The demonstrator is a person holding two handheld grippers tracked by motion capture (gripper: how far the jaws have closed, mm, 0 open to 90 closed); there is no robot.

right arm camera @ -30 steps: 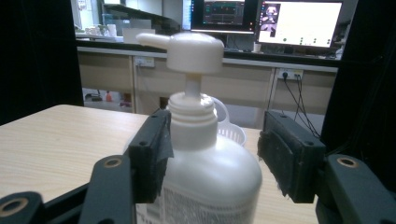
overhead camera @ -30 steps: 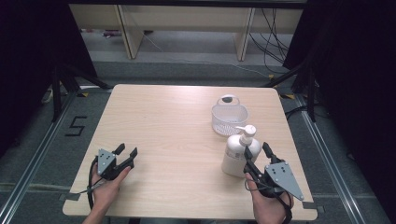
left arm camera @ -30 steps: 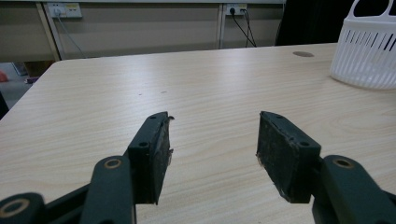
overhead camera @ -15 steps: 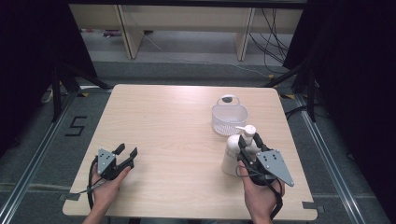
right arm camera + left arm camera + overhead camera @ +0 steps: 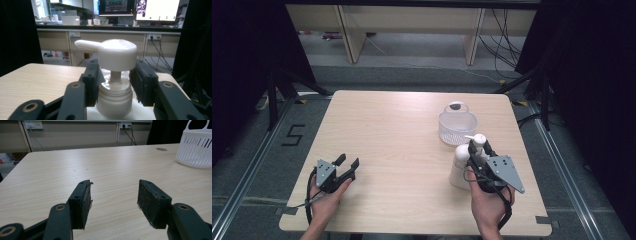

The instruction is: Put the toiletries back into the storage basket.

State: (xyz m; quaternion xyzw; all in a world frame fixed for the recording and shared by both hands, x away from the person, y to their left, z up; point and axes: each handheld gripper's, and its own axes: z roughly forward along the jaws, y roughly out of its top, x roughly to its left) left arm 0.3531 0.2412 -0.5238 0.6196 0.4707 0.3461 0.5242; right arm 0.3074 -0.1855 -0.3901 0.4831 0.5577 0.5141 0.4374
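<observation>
At the near left of the worktop point(image 5: 402, 145), the left gripper point(image 5: 346, 166) is held low with its 2 jaws wide apart and nothing between them. At the near right, the right gripper point(image 5: 478, 150) has just been closing its jaws around the collar of the white pump bottle point(image 5: 460, 167), which stands upright; whether the pads press it cannot be told. Just beyond it sits a white basket point(image 5: 457, 125).

Left gripper point(image 5: 113, 197), jaws apart, over table point(image 5: 75, 170) near basket point(image 5: 195, 150).
</observation>
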